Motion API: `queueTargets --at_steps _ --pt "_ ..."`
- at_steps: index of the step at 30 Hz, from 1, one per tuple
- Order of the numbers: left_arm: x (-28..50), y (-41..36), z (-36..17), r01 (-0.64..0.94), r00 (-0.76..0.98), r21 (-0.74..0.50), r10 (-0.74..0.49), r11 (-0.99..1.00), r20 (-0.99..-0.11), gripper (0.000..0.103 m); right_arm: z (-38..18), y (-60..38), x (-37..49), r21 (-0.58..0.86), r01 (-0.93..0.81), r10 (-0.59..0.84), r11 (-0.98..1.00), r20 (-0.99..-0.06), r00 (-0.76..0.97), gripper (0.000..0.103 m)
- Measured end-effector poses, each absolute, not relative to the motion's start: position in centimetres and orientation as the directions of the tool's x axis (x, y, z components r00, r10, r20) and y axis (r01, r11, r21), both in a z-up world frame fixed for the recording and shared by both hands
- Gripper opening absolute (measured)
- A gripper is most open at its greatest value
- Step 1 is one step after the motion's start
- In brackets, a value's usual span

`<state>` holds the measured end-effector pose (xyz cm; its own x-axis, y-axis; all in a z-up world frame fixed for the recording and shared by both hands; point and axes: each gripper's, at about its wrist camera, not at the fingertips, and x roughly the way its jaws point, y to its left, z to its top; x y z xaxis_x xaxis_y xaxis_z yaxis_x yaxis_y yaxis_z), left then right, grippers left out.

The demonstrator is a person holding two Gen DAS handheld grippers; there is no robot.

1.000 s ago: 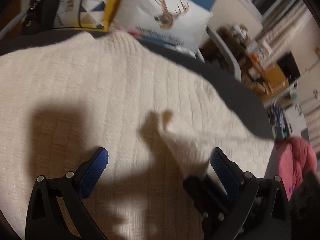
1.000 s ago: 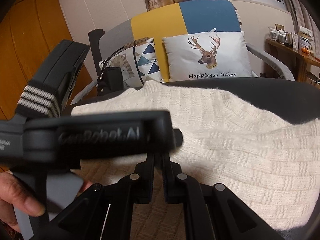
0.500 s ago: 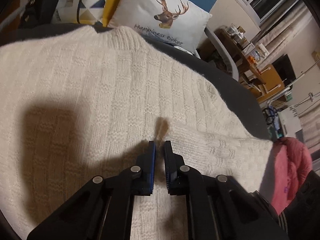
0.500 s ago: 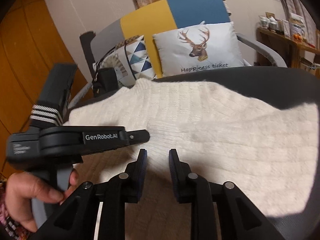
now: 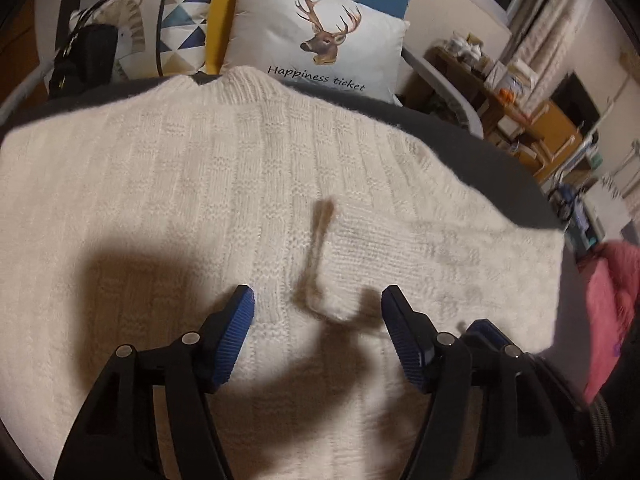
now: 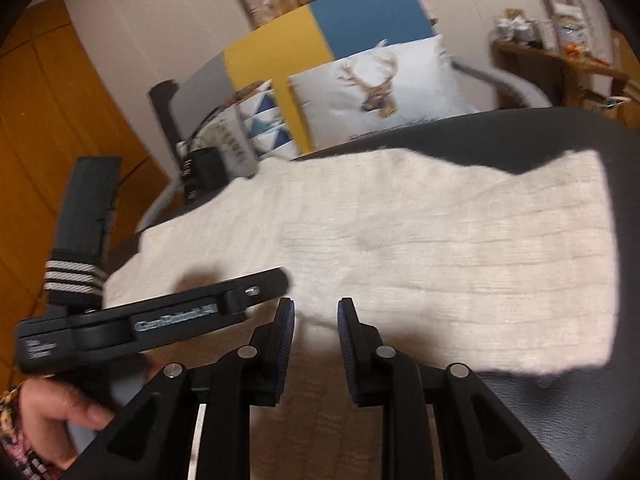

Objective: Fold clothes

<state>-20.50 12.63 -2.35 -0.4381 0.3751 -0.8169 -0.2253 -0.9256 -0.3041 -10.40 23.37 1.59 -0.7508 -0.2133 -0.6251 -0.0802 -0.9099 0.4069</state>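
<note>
Inspecting the fold: I am holding my left tongs (image 5: 318, 306) over the cream sweater (image 5: 168, 200), which is lying spread on the dark grey seat (image 5: 472, 136) with its collar at twelve o'clock, towards the deer cushion (image 5: 320, 40). One sleeve (image 5: 420, 248) is lying folded across the body from three o'clock, its cuff ending between my left blades. Those blades have just been opening; they are standing wide apart, gripping nothing, the cuff lying loose beneath them.

My right tongs (image 6: 316, 316) are parted only a little, with the sleeve's near edge (image 6: 316, 312) lying in the gap; I cannot tell whether the pads are pressing it, as that view is blurred.

Risks I am noting:
- The sleeve is resting loosely, so any brush from either tool, judging by how near they are hanging, is likely to drag it out of line.
- The knit is soft and open; a ridged pad could be snagging a loop and lifting the layer on withdrawal.
- The two tools are working close together and could be colliding.
</note>
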Motion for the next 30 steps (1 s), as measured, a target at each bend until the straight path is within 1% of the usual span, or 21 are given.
queueTargets --at_steps 2,5,7,8,9,10,11,12,13,14,16,19,20,21,22,23,25,28,29,30 --pt "-20.7 12.3 -2.4 -0.204 -0.422 -0.382 0.433 -0.901 -0.796 0.074 1.2 24.1 -10.6 0.424 -0.104 -0.208 -0.900 -0.625 -0.752 0.022" --pt "-21.3 11.9 -2.5 -0.162 -0.386 -0.504 0.525 -0.848 -0.759 0.074 0.2 25.3 -11.0 0.467 -0.142 -0.222 -0.873 -0.639 -0.736 0.022" --pt "-21.5 12.5 -2.6 -0.170 -0.374 -0.518 0.541 -0.838 -0.753 0.074 -0.2 25.6 -10.9 0.486 -0.152 -0.228 -0.861 -0.635 -0.738 0.022" --pt "-21.5 12.9 -2.7 -0.179 -0.369 -0.516 0.544 -0.837 -0.754 0.070 -0.4 25.7 -10.9 0.494 -0.156 -0.231 -0.855 -0.633 -0.739 0.022" --pt "-21.5 13.2 -2.7 -0.194 -0.374 -0.495 0.530 -0.847 -0.761 0.059 -0.5 25.9 -10.8 0.502 -0.160 -0.233 -0.850 -0.631 -0.740 0.022" --pt "-21.4 13.6 -2.7 -0.208 -0.380 -0.473 0.516 -0.856 -0.768 0.051 -0.6 25.9 -10.7 0.505 -0.162 -0.233 -0.848 -0.630 -0.741 0.022" --pt "-21.5 14.0 -2.9 -0.220 -0.375 -0.444 0.495 -0.869 -0.783 0.029 -0.7 26.0 -10.7 0.508 -0.165 -0.233 -0.845 -0.628 -0.743 0.022" --pt "-21.5 14.3 -3.2 -0.230 -0.358 -0.436 0.492 -0.870 -0.793 0.017 -0.8 26.1 -10.6 0.514 -0.166 -0.235 -0.842 -0.625 -0.745 0.022" --pt "-21.5 14.2 -3.3 -0.232 -0.364 -0.447 0.503 -0.864 -0.784 0.016 -0.8 26.1 -10.5 0.520 -0.166 -0.237 -0.838 -0.621 -0.747 0.022" --pt "-21.4 14.1 -3.3 -0.233 -0.371 -0.458 0.514 -0.858 -0.774 0.009 -0.8 26.3 -10.4 0.529 -0.165 -0.240 -0.832 -0.613 -0.753 0.022" --pt "-21.4 13.8 -3.1 -0.238 -0.386 -0.477 0.533 -0.846 -0.753 0.008 -0.5 26.5 -9.9 0.550 -0.159 -0.245 -0.820 -0.587 -0.771 0.022" --pt "-21.6 13.1 -2.1 -0.256 -0.426 -0.489 0.551 -0.834 -0.717 0.007 1.2 26.8 -8.1 0.603 -0.088 -0.273 -0.793 -0.480 -0.834 0.024" --pt "-21.8 13.0 -1.6 -0.262 -0.441 -0.490 0.555 -0.831 -0.705 0.007 1.9 26.8 -7.5 0.621 -0.038 -0.306 -0.783 -0.437 -0.846 0.024" --pt "-21.9 12.7 -1.1 -0.265 -0.456 -0.496 0.561 -0.827 -0.691 0.007 2.5 26.4 -7.1 0.622 0.009 -0.341 -0.783 -0.417 -0.843 0.024" --pt "-22.2 12.2 -0.4 -0.261 -0.478 -0.506 0.565 -0.822 -0.672 0.007 2.9 25.9 -6.9 0.602 0.034 -0.358 -0.798 -0.428 -0.830 0.024" --pt "-22.5 11.7 0.3 -0.257 -0.501 -0.516 0.569 -0.817 -0.652 0.007 3.1 25.3 -6.8 0.572 0.044 -0.362 -0.819 -0.457 -0.812 0.022" --pt "-23.0 10.7 1.7 -0.251 -0.545 -0.536 0.575 -0.806 -0.610 0.007 3.0 24.4 -6.9 0.535 0.037 -0.356 -0.844 -0.509 -0.784 0.022" --pt "-23.7 8.3 3.7 -0.241 -0.602 -0.552 0.569 -0.798 -0.560 0.007 1.7 24.3 -7.5 0.536 -0.021 -0.338 -0.844 -0.561 -0.756 0.022" --pt "-24.0 7.4 4.3 -0.240 -0.613 -0.556 0.568 -0.796 -0.549 0.007 1.3 24.5 -7.8 0.539 -0.043 -0.332 -0.841 -0.578 -0.746 0.021" --pt "-24.2 6.7 4.7 -0.239 -0.624 -0.556 0.565 -0.796 -0.540 0.007 0.8 24.5 -8.2 0.543 -0.056 -0.333 -0.838 -0.589 -0.737 0.017"
